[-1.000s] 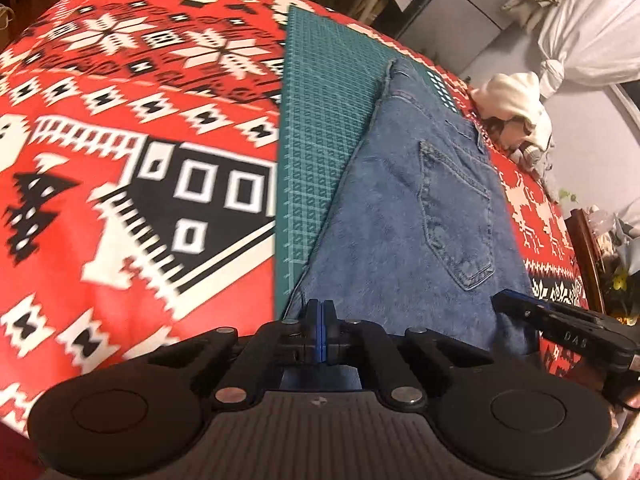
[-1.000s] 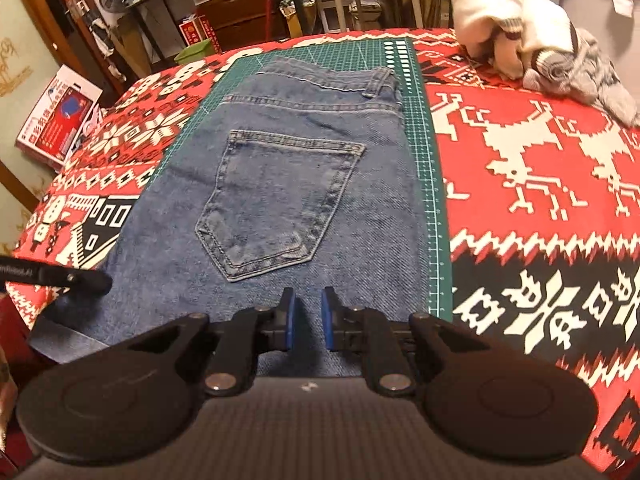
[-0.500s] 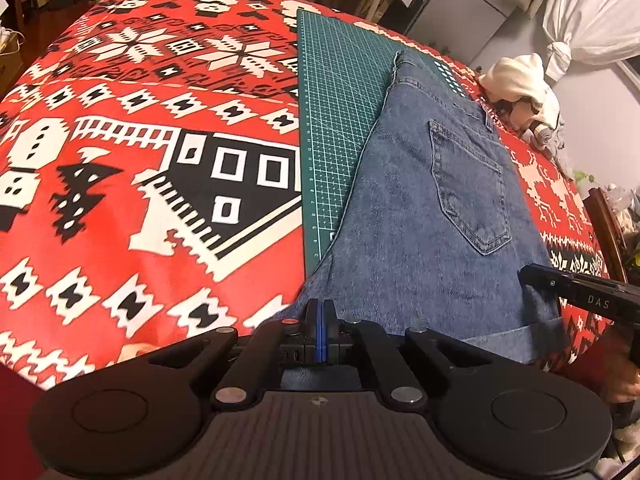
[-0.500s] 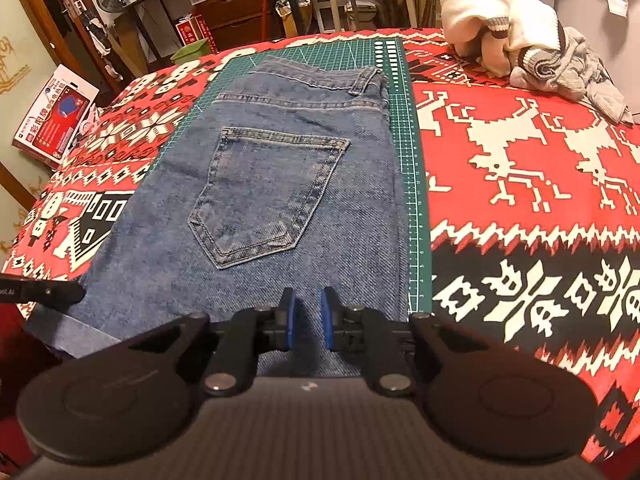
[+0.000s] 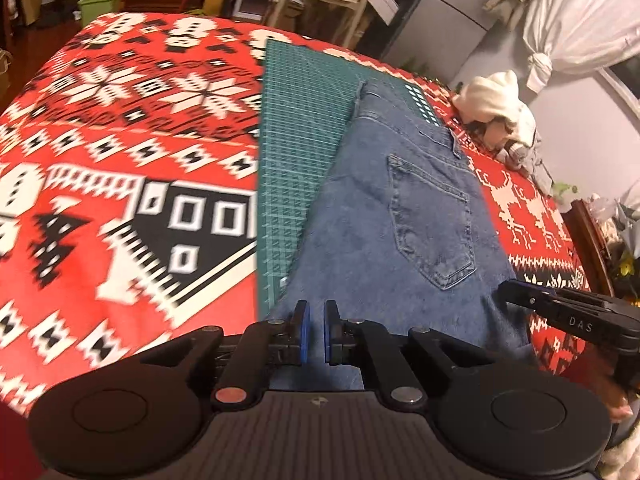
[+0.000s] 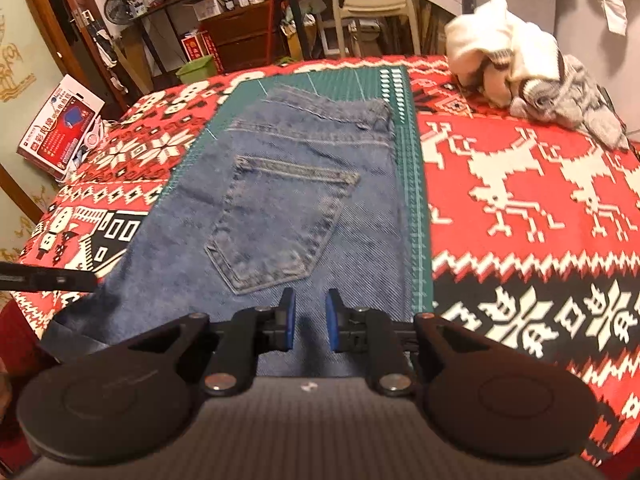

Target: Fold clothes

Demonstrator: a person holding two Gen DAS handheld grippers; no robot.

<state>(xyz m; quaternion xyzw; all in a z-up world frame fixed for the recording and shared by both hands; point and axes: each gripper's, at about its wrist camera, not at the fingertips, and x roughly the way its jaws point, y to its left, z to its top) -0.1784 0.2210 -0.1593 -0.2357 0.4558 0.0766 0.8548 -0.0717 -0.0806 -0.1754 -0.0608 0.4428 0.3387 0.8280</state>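
Folded blue jeans [image 5: 400,220] [image 6: 288,200] lie back pocket up on a green cutting mat [image 5: 296,128] [image 6: 404,128], their near edge reaching the table's front. My left gripper [image 5: 316,332] hovers over the near left corner of the denim, open by a narrow gap with nothing pinched. My right gripper [image 6: 310,324] is open over the near edge just below the pocket, with only denim showing behind its gap. Each gripper appears in the other view: the right gripper [image 5: 568,312] at the jeans' right side, the left gripper [image 6: 48,280] at the left.
A red, white and black patterned cloth [image 5: 120,160] [image 6: 520,200] covers the table. A heap of white and grey clothes [image 6: 520,60] [image 5: 496,108] sits at the far right. Beyond the table stand a chair [image 6: 372,0], a green bin [image 6: 196,68] and a box [image 6: 60,128].
My left gripper was shut at the jeans' near corner and has opened a little. The right gripper's gap has widened slightly. Both cameras have shifted a little over the jeans.
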